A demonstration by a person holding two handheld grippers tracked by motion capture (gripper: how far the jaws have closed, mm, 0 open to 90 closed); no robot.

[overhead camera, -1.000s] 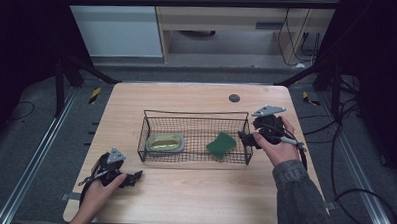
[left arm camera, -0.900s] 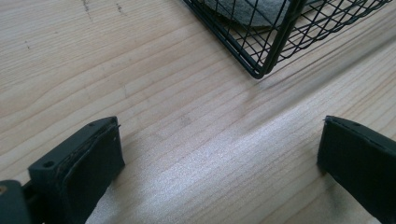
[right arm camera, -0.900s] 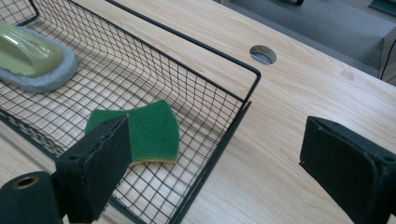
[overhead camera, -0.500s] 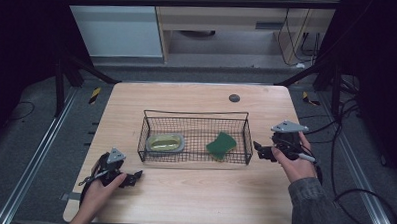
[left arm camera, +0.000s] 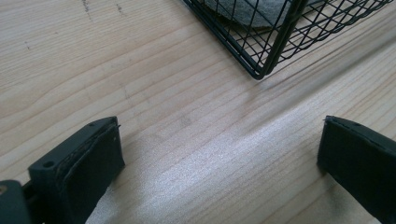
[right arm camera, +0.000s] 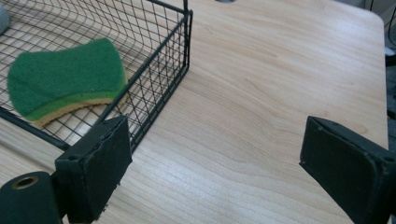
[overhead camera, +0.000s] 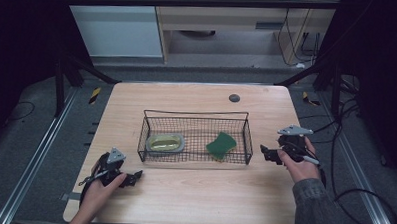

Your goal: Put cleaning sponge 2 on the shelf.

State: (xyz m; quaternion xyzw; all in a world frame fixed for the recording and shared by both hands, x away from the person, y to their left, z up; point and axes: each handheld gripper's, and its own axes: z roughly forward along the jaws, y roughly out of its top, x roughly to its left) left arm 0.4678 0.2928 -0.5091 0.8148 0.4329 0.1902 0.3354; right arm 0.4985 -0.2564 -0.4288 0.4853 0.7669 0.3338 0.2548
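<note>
Green sponge flat at the right end of the wire basket mid-table, likely light, soft, squashy, best pinched across its narrow waist; left gripper and right gripper both released, holding nothing.

Grey sleeve; black claws, grey three-cornered plates, trailing cables.

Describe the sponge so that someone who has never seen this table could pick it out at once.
On the wooden table stands a black wire basket, near the middle. Two things lie in it: a grey oval dish toward the person's left and the sponge toward the right end. The sponge is the wavy-edged one, green on top with a yellow layer beneath.
</note>
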